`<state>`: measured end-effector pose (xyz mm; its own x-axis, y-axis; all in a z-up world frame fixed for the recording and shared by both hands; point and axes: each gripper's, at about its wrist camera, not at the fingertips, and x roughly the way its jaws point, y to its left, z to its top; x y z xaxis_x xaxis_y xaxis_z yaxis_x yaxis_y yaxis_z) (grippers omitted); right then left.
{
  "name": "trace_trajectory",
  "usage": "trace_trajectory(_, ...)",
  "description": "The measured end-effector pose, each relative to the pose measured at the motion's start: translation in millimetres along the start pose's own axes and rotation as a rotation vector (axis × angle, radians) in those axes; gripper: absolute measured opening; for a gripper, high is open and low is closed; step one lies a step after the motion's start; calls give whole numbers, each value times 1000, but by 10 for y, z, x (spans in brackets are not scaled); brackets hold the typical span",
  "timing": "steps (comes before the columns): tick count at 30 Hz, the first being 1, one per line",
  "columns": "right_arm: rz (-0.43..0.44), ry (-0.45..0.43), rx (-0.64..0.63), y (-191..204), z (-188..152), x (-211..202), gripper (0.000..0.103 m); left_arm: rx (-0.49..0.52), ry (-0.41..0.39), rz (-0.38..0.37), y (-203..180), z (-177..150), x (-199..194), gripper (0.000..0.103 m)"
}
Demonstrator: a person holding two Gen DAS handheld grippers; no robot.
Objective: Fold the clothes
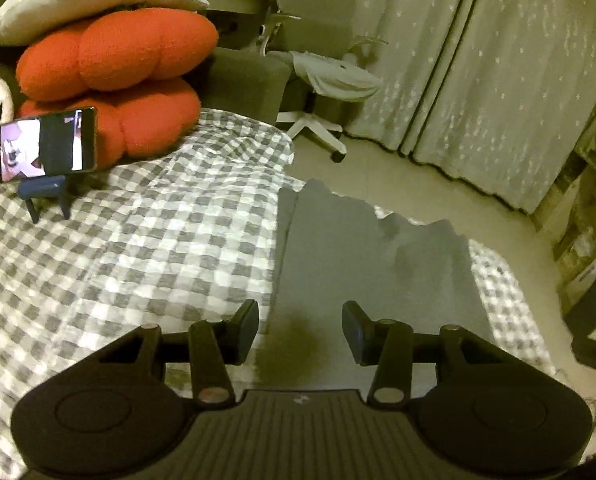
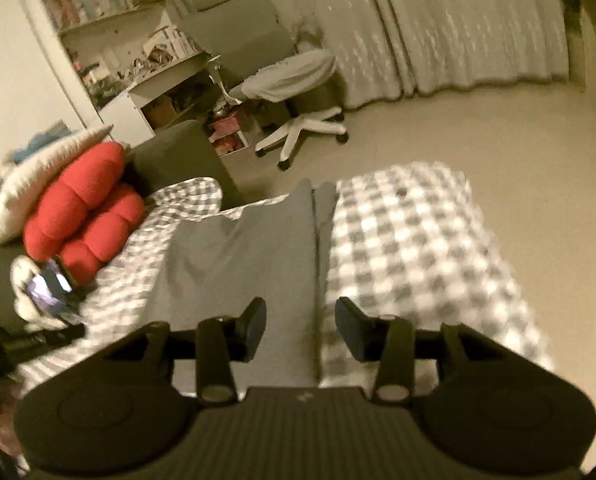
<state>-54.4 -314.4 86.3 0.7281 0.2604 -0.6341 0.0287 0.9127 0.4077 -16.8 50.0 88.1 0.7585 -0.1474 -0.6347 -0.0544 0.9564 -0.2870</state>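
A grey garment lies flat on the grey-and-white checked bedcover, near its right side. My left gripper is open and empty above the garment's near left edge. In the right wrist view the same garment lies on the bedcover, with a folded seam along its right side. My right gripper is open and empty above that near right edge. The right gripper also shows at the edge of the left wrist view.
Red cushions and a white pillow are stacked at the head of the bed. A phone on a small stand sits on the bedcover. An office chair, curtains and shelves stand beyond on the floor.
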Motion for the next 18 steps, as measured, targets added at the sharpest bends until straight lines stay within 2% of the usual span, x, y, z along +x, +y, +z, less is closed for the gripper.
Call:
trace_trajectory(2, -13, -3, 1, -17, 15, -30, 41, -43, -14, -7, 42, -58, 67, 45)
trace_trajectory(4, -36, -29, -14, -43, 12, -38, 46, -88, -26, -7, 140, -166, 207, 44)
trace_trajectory(6, -10, -51, 12, -153, -42, 37, 46, -91, -41, -20, 182, -180, 260, 44)
trace_trajectory(8, -3, -11, 50, -294, -123, 201, 45, -74, -70, -31, 208, -167, 281, 45)
trace_trajectory(10, -34, 32, 24, -353, -129, 321, 43, -59, -71, -30, 215, -132, 327, 45)
trace_trajectory(14, -8, 31, -24, -353, 15, 476, 43, -54, -11, -45, 199, -162, 484, 45)
trace_trajectory(18, 13, 100, -86, -206, -36, 779, 43, -39, 21, -18, 197, -256, 559, 45)
